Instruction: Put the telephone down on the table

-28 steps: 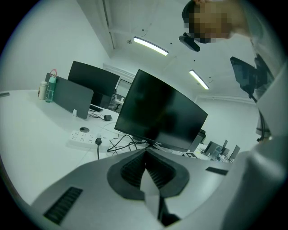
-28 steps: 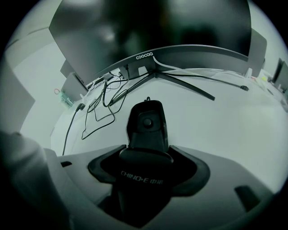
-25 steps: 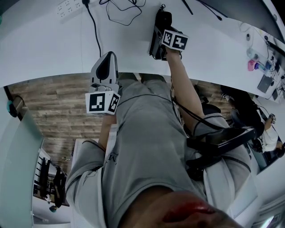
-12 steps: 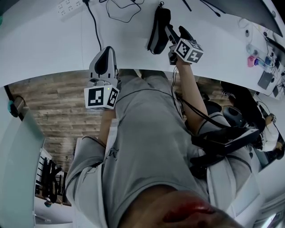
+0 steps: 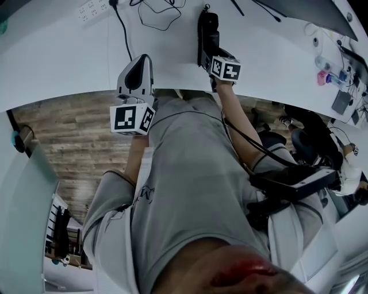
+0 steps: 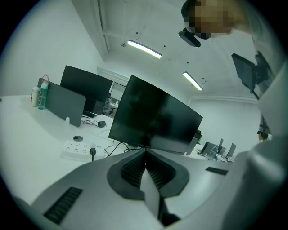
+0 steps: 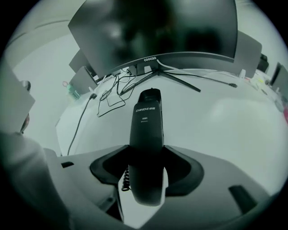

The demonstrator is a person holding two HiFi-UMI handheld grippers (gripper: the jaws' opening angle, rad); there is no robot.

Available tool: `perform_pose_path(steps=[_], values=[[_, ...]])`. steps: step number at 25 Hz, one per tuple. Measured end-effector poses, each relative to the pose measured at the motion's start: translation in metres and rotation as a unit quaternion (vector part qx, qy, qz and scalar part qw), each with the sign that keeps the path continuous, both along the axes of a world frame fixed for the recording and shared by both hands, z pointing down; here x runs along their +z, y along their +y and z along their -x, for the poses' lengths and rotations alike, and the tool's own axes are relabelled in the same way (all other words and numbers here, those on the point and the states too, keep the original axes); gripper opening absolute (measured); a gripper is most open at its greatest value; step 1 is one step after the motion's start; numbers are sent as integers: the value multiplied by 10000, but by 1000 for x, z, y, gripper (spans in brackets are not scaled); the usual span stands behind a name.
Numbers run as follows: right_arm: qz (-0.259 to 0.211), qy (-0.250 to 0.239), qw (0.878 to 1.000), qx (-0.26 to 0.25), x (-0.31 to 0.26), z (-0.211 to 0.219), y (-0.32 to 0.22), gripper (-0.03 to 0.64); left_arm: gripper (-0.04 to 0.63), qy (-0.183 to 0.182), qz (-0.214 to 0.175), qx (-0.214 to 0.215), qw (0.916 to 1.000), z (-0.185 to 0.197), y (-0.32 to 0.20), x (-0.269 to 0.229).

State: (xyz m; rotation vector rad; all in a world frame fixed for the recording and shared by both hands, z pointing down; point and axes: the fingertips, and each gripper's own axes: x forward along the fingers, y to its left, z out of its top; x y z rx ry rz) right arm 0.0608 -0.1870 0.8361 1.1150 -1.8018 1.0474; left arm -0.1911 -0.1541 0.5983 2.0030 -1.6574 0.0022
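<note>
The black telephone handset (image 5: 206, 31) lies on the white table (image 5: 57, 63), pointing away from me; its coiled cord (image 7: 126, 179) shows by its near end. My right gripper (image 5: 209, 53) is at that near end. Its jaws are closing, with the handset (image 7: 146, 130) between them and both pads against its sides. My left gripper (image 5: 138, 62) hovers at the table's front edge, left of the handset and apart from it. In the left gripper view, that left gripper (image 6: 145, 158) is shut with nothing between its fingers.
A power strip (image 5: 92, 7) and looped black cables (image 5: 155, 16) lie at the back of the table. A large monitor (image 7: 153, 31) on a splayed stand is beyond the handset. Small bottles and clutter (image 5: 328, 74) sit at the far right. A person's torso fills the foreground.
Half a second ago the right gripper had swung off to the right of the handset. Now it is back at the handset's near end, which sits straighter. The left gripper barely moved.
</note>
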Motion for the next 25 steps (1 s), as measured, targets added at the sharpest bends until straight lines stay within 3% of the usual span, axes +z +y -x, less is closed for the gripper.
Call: perform_pose_path(steps=[4,15,25], values=[[80,-131,9999,-16,-9,-4,1,247,11,-43,-57,-43,10000,6,-2,-5],[-381,0,9986,-378,-40,11,-42,247,11,-139,-267,-111,9995,16,-4,-26],[178,355,9971,-646,-4,25,-67,250,11,-217,-264,-298,9990,32,6,-27]])
